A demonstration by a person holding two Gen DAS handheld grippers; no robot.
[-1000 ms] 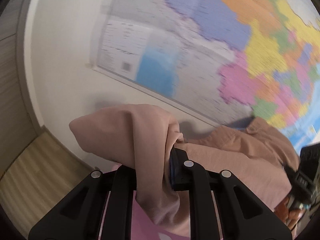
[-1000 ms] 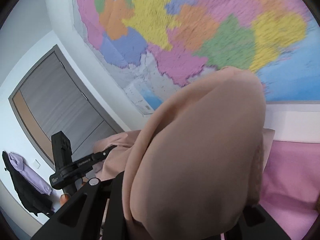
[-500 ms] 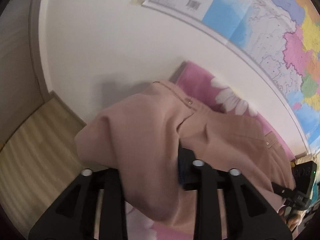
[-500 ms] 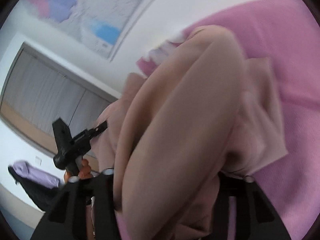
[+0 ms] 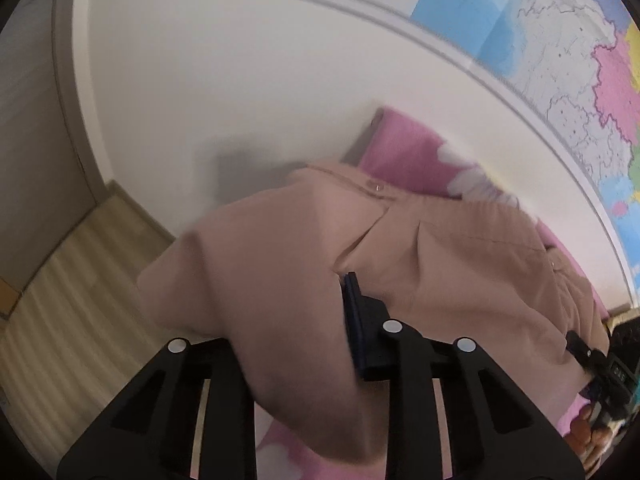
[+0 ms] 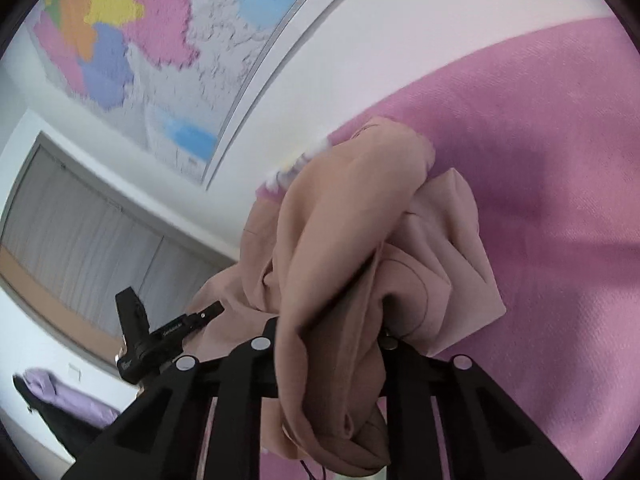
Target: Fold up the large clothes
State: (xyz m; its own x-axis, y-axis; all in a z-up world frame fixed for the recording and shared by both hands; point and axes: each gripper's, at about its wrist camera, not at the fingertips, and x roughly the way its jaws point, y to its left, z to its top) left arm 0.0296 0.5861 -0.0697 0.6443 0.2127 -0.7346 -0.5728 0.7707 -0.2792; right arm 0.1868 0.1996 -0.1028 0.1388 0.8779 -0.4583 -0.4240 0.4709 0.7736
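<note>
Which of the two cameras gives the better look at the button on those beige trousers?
The left wrist view: the button shows on the waistband of the beige trousers. The right wrist view shows only bunched trouser fabric, no button.

Left gripper [image 5: 320, 320] and right gripper [image 6: 328, 312] angled downward, jaws closing on cloth.

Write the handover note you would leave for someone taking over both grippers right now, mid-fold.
Left gripper: jaws closing with a fold of the tan garment between them.
Right gripper: jaws closing, a thick bunch of the same garment draped over and between them.
Garment: far end, with its buttoned band, lies on the pink cover by the wall under the map; the near end is raised in both grippers.
Done: both grips taken.
Left: lay the held end over the far end, release, smooth, probably fold again.
</note>
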